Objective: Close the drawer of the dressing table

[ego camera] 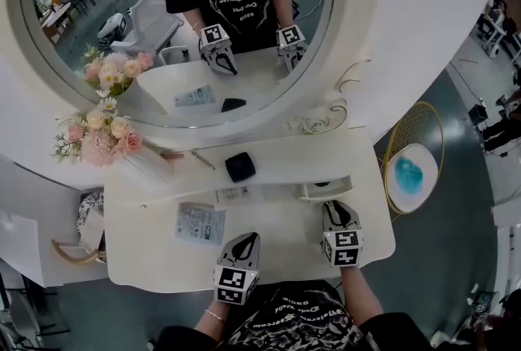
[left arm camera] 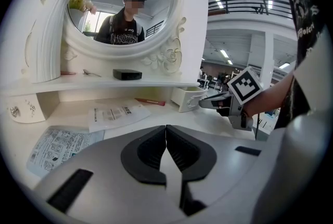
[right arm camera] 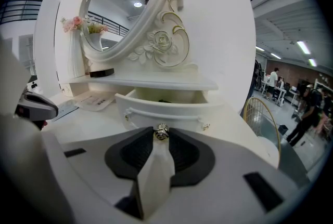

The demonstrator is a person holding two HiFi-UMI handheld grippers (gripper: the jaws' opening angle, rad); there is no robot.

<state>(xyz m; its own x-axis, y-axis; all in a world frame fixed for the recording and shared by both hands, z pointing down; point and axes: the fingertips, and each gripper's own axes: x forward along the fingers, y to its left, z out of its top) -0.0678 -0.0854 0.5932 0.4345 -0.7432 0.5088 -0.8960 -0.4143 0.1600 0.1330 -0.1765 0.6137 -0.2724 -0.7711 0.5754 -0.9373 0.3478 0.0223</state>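
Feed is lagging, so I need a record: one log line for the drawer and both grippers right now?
drawer: open | right gripper: shut on knob | left gripper: shut, empty | closing: not yet done

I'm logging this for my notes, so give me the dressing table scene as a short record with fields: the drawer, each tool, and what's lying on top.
Drawer: pulled out, under the shelf on the table's right
Right tool: closed on the drawer knob
Left tool: shut, empty, held over the front of the tabletop
On the shelf: black box; flowers in a white vase
On the tabletop: printed leaflet
Status: drawer not yet closed
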